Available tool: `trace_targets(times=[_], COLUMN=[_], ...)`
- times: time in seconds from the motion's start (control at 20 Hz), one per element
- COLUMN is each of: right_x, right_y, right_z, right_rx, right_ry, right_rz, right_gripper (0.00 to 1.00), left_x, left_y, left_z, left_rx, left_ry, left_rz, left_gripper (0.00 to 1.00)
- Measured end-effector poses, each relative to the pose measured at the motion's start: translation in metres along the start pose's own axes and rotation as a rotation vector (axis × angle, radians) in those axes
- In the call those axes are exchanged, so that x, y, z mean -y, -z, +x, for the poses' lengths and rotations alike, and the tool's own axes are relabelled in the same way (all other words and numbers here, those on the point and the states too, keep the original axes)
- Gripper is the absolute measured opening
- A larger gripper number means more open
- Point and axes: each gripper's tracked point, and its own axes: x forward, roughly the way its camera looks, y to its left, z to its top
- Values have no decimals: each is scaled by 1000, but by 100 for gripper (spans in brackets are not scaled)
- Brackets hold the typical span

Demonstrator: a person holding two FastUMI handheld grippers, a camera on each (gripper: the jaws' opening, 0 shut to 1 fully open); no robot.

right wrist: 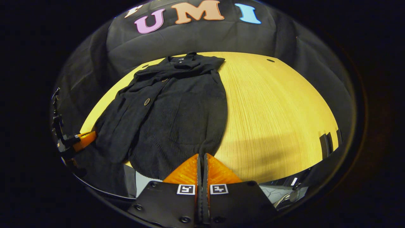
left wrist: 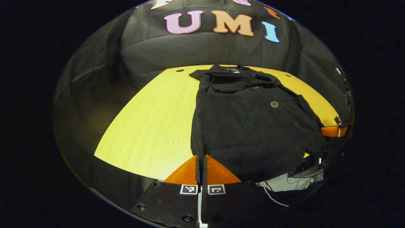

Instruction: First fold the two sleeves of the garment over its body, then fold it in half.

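Observation:
A black buttoned garment (left wrist: 246, 126) lies front-up on the yellow wooden table (left wrist: 148, 126), collar at the far side and hem hanging over the near edge. One sleeve lies along its right side (left wrist: 300, 110). My left gripper (left wrist: 201, 158) is shut on the hem's left corner. In the right gripper view the garment (right wrist: 177, 117) runs down into my right gripper (right wrist: 201, 155), shut on the hem's right corner. The right gripper (left wrist: 332, 130) shows at the garment's far right edge in the left gripper view, and the left gripper (right wrist: 84, 139) shows at its left edge in the right gripper view.
Bare tabletop (right wrist: 278, 110) spreads on both sides of the garment. Small dark holes (right wrist: 270, 60) mark the far edge. Loose cables (left wrist: 297, 177) hang below the near edge. The black booth wall (left wrist: 205, 50) closes in behind the table.

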Motion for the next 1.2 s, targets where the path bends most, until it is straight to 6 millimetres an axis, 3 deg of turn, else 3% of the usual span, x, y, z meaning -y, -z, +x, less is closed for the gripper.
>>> trace_targets(times=[0.2,0.3,0.8,1.2], right_x=[-6,-11,-36,-37], right_y=[-10,-23,-131,-224], right_z=[-11,-19,-68,-90], right_rx=[42,73,295,429], right_ry=[-9,-27,-104,-150], right_rz=[27,36,42,13], right_gripper=[4,3,2,2], left_x=[-3,-3,-2,0], left_y=[1,-14,-124,-223], left_z=[-9,-14,-32,-23], left_rx=[-26,-2,176,316], left_ry=[16,26,70,59], left_rz=[-70,-96,-112,-83], left_gripper=[0,0,0,0])
